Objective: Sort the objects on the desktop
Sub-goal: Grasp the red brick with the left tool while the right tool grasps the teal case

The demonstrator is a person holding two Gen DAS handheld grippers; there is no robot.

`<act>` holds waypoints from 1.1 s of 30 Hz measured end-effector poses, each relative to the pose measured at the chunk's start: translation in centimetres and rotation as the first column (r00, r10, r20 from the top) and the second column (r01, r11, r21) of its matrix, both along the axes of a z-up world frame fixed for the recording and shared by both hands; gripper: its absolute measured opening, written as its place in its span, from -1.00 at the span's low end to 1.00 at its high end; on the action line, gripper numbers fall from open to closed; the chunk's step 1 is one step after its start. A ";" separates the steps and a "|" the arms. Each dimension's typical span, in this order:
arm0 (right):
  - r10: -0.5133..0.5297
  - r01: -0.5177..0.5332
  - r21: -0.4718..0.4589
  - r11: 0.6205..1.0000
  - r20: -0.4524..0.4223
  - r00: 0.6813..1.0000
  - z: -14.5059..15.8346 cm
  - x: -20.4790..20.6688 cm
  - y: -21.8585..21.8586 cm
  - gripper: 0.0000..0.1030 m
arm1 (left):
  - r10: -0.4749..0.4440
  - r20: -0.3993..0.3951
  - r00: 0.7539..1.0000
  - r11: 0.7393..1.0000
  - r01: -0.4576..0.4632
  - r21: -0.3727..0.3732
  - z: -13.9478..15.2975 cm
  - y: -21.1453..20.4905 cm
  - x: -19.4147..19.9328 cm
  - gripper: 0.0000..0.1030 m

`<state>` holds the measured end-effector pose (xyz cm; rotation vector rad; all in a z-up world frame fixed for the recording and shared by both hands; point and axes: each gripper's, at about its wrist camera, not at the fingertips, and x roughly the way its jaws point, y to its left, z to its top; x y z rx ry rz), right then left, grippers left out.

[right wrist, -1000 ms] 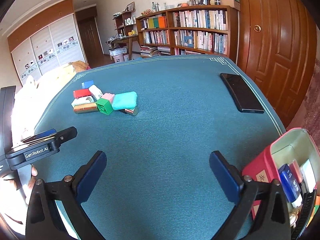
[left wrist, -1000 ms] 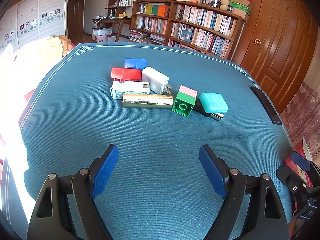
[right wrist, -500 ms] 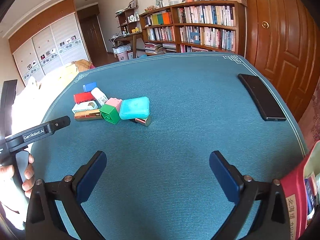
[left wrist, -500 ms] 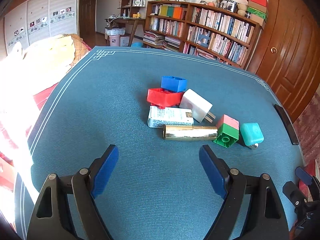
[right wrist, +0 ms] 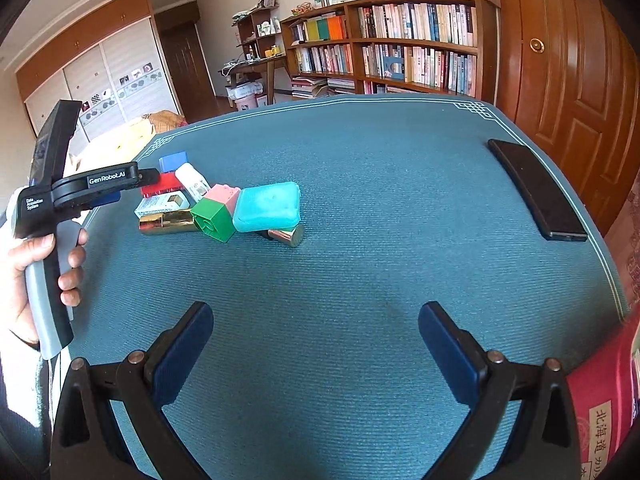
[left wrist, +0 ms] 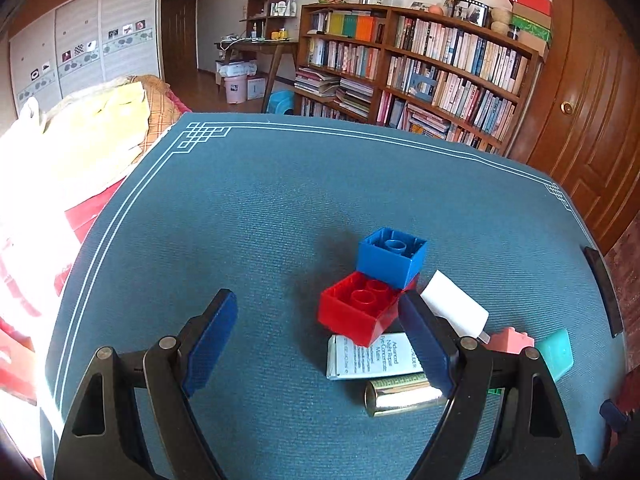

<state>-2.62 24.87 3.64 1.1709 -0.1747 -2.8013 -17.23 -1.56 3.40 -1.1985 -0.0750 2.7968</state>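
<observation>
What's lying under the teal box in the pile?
A metallic cylinder pokes out from beneath the teal box, one round end showing. The rest of it is covered by the box, which also leans against the green block.

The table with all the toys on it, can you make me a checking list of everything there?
Surface: blue cloth table, white border lines.
Job's things: blue brick leaning on red brick; white charger; printed box; gold tube; pink-green brick; teal case.
Clutter: black phone; red box.
Grippers: left gripper over the pile, right gripper over bare cloth, jaws open on both.
Cables: nothing seen.
Surroundings: bookshelf, wooden door.
</observation>
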 end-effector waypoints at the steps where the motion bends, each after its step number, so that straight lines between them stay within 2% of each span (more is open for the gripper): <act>1: 0.002 -0.002 0.001 1.000 -0.001 1.000 0.0 -0.1 0.0 1.00 | -0.007 -0.001 1.000 1.000 0.007 -0.005 -0.2 0.2 -0.3 0.66; 12: 0.049 -0.048 0.049 0.998 -0.021 0.999 -0.2 -1.7 -1.6 1.00 | -0.082 0.005 0.997 0.997 0.081 0.019 -2.3 0.8 -2.0 0.63; 14: 0.050 -0.048 0.054 0.997 -0.029 0.998 -0.2 -2.1 -1.9 1.00 | -0.094 -0.006 0.996 0.995 0.094 0.042 -2.1 0.6 -1.9 0.40; 16: 0.044 -0.042 0.054 0.998 -0.038 0.998 -0.1 -2.7 -2.1 1.00 | -0.103 -0.005 0.995 0.993 0.103 0.053 -2.2 0.5 -2.0 0.07; 18: 0.036 -0.034 0.050 0.998 -0.047 0.998 0.0 -3.4 -2.2 1.00 | -0.103 -0.008 0.995 0.993 0.104 0.049 -2.2 0.5 -2.0 0.00; 19: 0.033 -0.031 0.048 0.998 -0.052 0.998 0.1 -3.7 -2.2 1.00 | -0.099 -0.013 0.995 0.994 0.100 0.043 -2.2 0.5 -1.9 -0.14; 23: 0.011 -0.009 0.033 0.999 -0.076 0.997 0.4 -4.9 -2.3 1.00 | -0.105 -0.033 0.994 0.992 0.107 0.060 -2.0 0.8 -1.5 -0.44; 27: -0.009 0.012 0.030 0.999 -0.093 0.996 0.6 -5.9 -2.4 0.96 | -0.144 -0.051 0.988 0.988 0.147 0.049 -1.6 1.6 -1.2 -0.52; 33: 0.001 0.002 0.031 1.000 -0.079 0.997 0.2 -7.3 -3.0 0.58 | -0.207 -0.069 0.976 0.977 0.210 0.038 -0.9 2.6 -0.5 -0.52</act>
